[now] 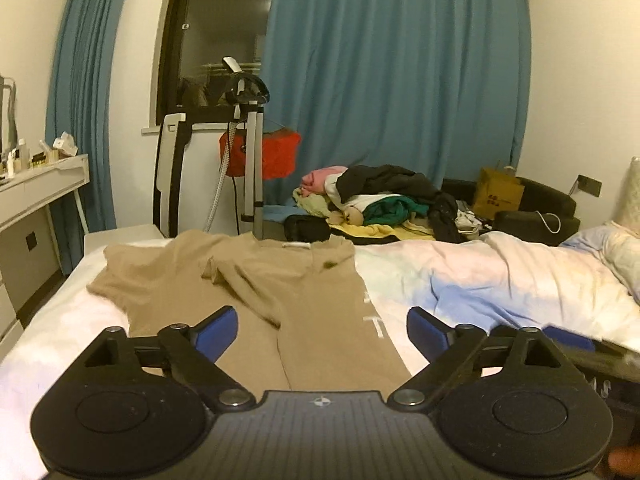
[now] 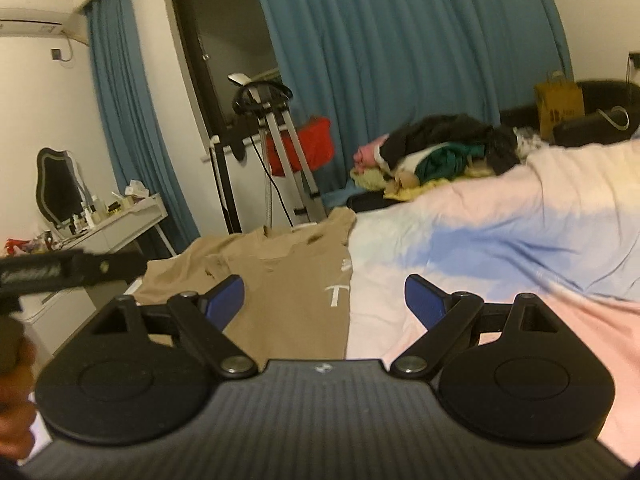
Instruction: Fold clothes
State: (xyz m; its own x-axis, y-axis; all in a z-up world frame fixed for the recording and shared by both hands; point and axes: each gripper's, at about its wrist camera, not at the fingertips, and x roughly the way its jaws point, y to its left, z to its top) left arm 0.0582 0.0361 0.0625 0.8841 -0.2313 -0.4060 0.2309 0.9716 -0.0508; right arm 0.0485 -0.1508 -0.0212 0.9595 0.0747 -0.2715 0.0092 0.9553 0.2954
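Observation:
A tan T-shirt (image 1: 280, 292) lies partly folded on the bed, its right side doubled over so white lettering shows at the fold edge. It also shows in the right wrist view (image 2: 280, 280). My left gripper (image 1: 322, 328) is open and empty, held just above the shirt's near part. My right gripper (image 2: 324, 300) is open and empty, over the shirt's right edge and the bedsheet. The left gripper's body (image 2: 60, 272) shows at the left of the right wrist view.
The bed (image 1: 500, 280) has a pastel pink and blue sheet. A heap of clothes (image 1: 384, 200) lies behind it. A garment steamer stand (image 1: 250, 152) with a red garment, a white dressing table (image 1: 40, 188), a black sofa with a paper bag (image 1: 498, 192) and blue curtains stand beyond.

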